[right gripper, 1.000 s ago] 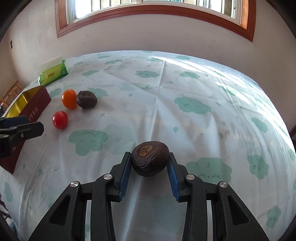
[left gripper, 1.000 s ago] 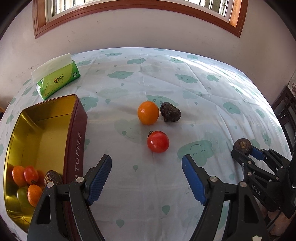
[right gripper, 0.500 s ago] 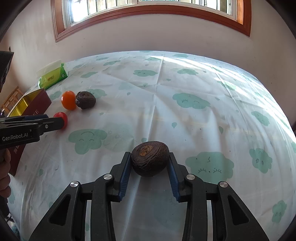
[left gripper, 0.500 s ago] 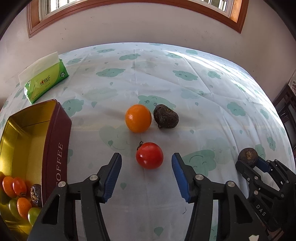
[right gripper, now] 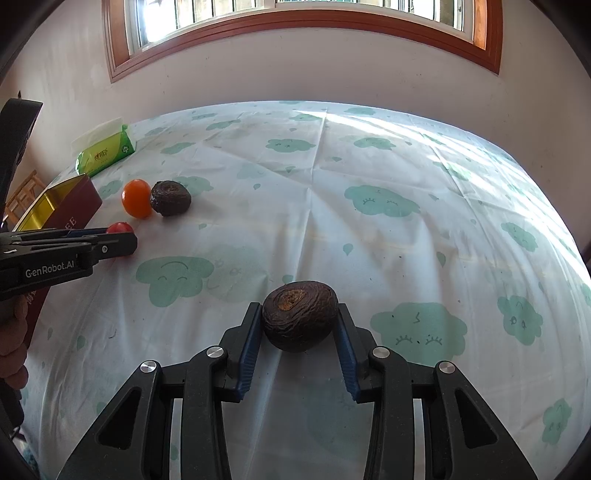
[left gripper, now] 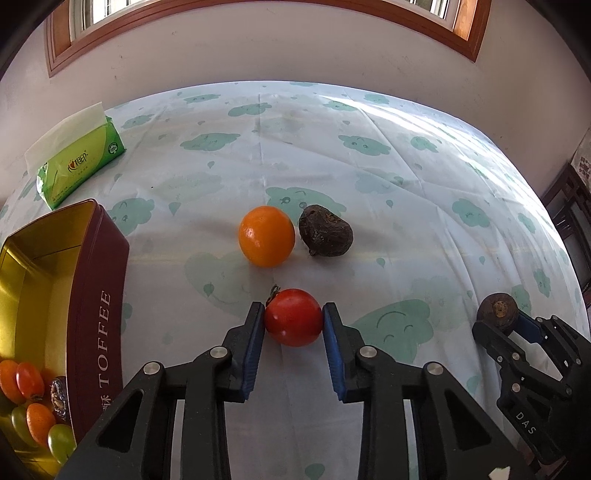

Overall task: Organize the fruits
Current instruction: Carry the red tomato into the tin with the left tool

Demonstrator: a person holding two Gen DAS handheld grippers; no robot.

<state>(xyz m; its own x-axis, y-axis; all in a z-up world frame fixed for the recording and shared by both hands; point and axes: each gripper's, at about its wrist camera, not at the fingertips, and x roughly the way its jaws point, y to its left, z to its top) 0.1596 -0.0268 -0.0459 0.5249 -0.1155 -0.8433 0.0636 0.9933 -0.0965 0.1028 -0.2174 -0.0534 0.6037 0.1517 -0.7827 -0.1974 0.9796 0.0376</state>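
On the tabletop [left gripper: 424,192], we're closing the left tongs [left gripper: 293,323] on the tomato [left gripper: 293,322], wide a second ago; right tongs [right gripper: 299,323] are gripping the dark fruit [right gripper: 299,320], tin [left gripper: 99,280] next.

A home room: cloud-print tablecloth [right gripper: 369,229], wood-framed window [right gripper: 295,26], tissue pack [left gripper: 79,162].

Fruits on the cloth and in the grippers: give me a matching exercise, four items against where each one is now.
Items:
1. red tomato
2. orange
3. wrinkled dark fruit
4. tissue pack

Places:
A. between the right gripper fingers
B. far left, beyond the toffee tin
C. between the left gripper fingers
D. on the cloth beside another dark fruit

Pairs: 1-C, 2-D, 3-A, 4-B
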